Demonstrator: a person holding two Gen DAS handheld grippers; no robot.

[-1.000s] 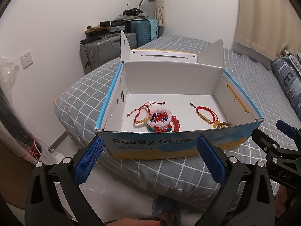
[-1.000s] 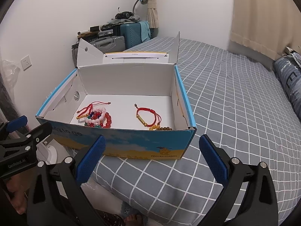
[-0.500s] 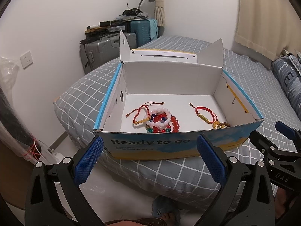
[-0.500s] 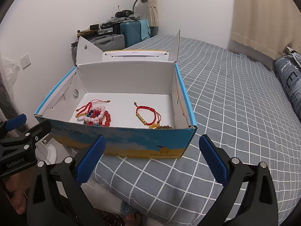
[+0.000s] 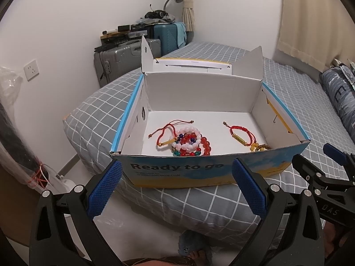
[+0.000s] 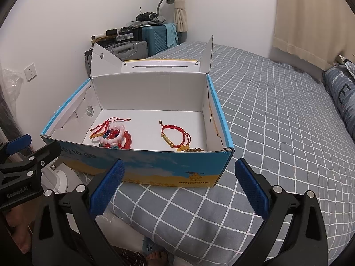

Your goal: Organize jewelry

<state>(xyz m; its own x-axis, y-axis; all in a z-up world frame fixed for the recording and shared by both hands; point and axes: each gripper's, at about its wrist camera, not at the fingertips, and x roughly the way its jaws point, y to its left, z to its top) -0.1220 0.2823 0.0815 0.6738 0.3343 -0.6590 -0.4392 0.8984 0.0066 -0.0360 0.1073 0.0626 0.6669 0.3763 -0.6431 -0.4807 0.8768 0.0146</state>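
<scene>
An open blue and yellow cardboard box [image 5: 199, 170] [image 6: 155, 168] stands at the bed's corner. On its white floor lies a pile of bead bracelets [image 5: 189, 143] [image 6: 115, 137] with a red cord bracelet [image 5: 165, 134] at the left. A second red cord bracelet [image 5: 240, 135] [image 6: 175, 136] and amber beads [image 5: 259, 147] [image 6: 188, 149] lie at the right. My left gripper [image 5: 176, 188] hangs open before the box's front wall, holding nothing. My right gripper [image 6: 178, 188] is open too, just in front of the box's right front corner.
The box rests on a grey checked bedspread [image 6: 277, 122]. Suitcases [image 5: 124, 59] with clutter stand against the far wall. A pillow [image 6: 341, 88] lies at the right. A person's slippered foot [image 5: 193, 247] is on the floor below the bed edge.
Both grippers have drawn slightly nearer to the box, which sits a touch larger in each view. Jaws stay open and the jewelry has not moved.
</scene>
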